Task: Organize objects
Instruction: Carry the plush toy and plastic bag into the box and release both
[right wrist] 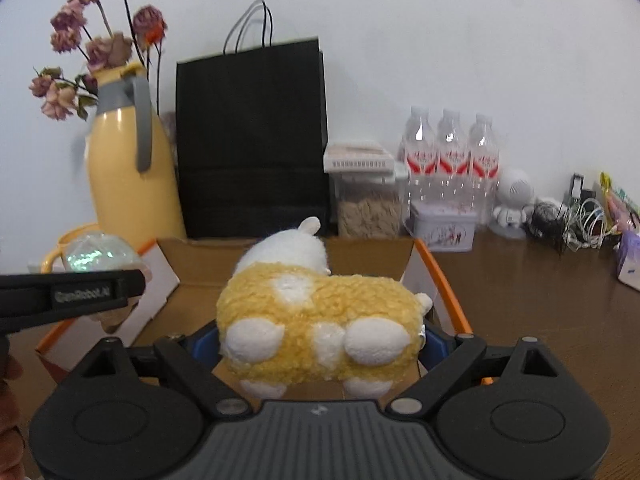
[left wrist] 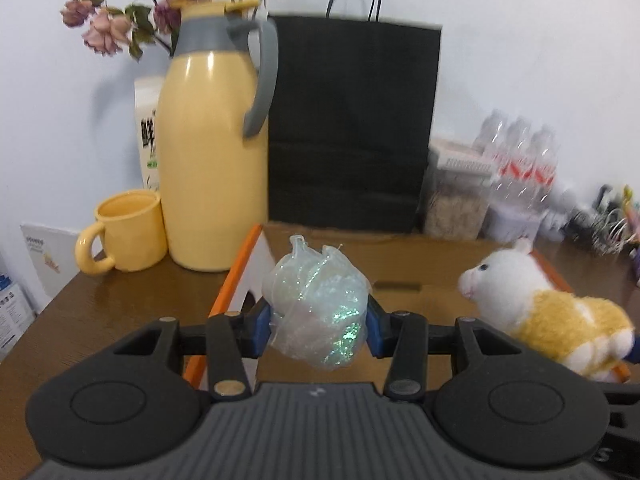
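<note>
Brown wooden bench (right wrist: 532, 300) against a plain white wall, crowded along the back: glossy yellow jug (left wrist: 212, 152) with grey handle, matching mug (left wrist: 128, 236), matte black paper bag (left wrist: 352, 120), clear water bottles (right wrist: 452, 160). Open cardboard box (right wrist: 372, 256) with orange edges in front. Left claw (left wrist: 319, 326) clamped on crinkly iridescent ball (left wrist: 320, 304) above the box; right claw (right wrist: 320, 344) squeezing fluffy yellow-and-white plush sheep (right wrist: 316, 320) over the same box
</note>
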`<state>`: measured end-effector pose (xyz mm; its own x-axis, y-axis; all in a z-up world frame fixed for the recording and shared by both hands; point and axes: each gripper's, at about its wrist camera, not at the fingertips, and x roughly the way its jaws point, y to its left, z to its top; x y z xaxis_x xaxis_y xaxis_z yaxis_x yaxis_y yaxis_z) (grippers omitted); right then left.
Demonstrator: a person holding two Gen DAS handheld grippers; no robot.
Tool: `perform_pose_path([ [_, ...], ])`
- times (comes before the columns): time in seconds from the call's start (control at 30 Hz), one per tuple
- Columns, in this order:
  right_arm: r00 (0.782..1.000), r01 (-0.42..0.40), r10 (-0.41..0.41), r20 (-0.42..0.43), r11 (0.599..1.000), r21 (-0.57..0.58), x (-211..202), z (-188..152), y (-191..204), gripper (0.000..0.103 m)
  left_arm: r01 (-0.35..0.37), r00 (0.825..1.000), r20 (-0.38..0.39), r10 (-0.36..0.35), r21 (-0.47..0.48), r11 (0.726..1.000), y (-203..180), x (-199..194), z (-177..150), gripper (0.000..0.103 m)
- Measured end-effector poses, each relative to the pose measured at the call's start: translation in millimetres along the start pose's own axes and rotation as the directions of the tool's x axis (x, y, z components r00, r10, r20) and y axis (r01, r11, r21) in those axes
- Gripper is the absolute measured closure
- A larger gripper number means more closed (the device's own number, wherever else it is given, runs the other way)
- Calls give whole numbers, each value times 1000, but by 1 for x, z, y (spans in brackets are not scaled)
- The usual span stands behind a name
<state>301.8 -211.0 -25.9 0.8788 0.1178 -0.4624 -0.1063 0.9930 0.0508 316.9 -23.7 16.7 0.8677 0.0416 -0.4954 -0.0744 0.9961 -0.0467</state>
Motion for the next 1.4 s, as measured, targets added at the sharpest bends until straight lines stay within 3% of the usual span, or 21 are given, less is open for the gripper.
perform_pose_path([
  [0.2, 999, -6, 5, -52, 1000, -11, 8, -9, 0, 7, -13, 1000, -24, 14, 14, 1000, 0, 7, -8, 49],
  [0.27, 998, -10, 9, -62, 1000, -11, 8, -10, 1, 5, -17, 1000, -10, 18, 20, 1000, -1, 3, -8, 37],
  [0.33, 998, -10, 10, -64, 1000, -12, 7, -12, 0, 5, -31, 999, 20, 30, 22, 999, -2, -2, -8, 9],
  [0.4, 998, -13, 12, -64, 1000, -9, 5, -12, 0, 0, -55, 997, 62, 53, 28, 998, -4, -8, -7, 0],
  [0.93, 999, -30, 30, 15, 999, -18, -17, -7, 2, 0, -33, 993, 117, 33, -1, 999, -2, -33, 3, 0],
  [1.17, 995, -44, 48, 88, 998, -47, -49, -3, 7, 0, 2, 983, 183, 2, -22, 1000, 8, -74, 6, 0],
  [1.4, 989, -56, 66, 135, 995, -82, -91, -11, 9, 0, 29, 981, 193, -26, -12, 1000, 23, -118, 1, 0],
])
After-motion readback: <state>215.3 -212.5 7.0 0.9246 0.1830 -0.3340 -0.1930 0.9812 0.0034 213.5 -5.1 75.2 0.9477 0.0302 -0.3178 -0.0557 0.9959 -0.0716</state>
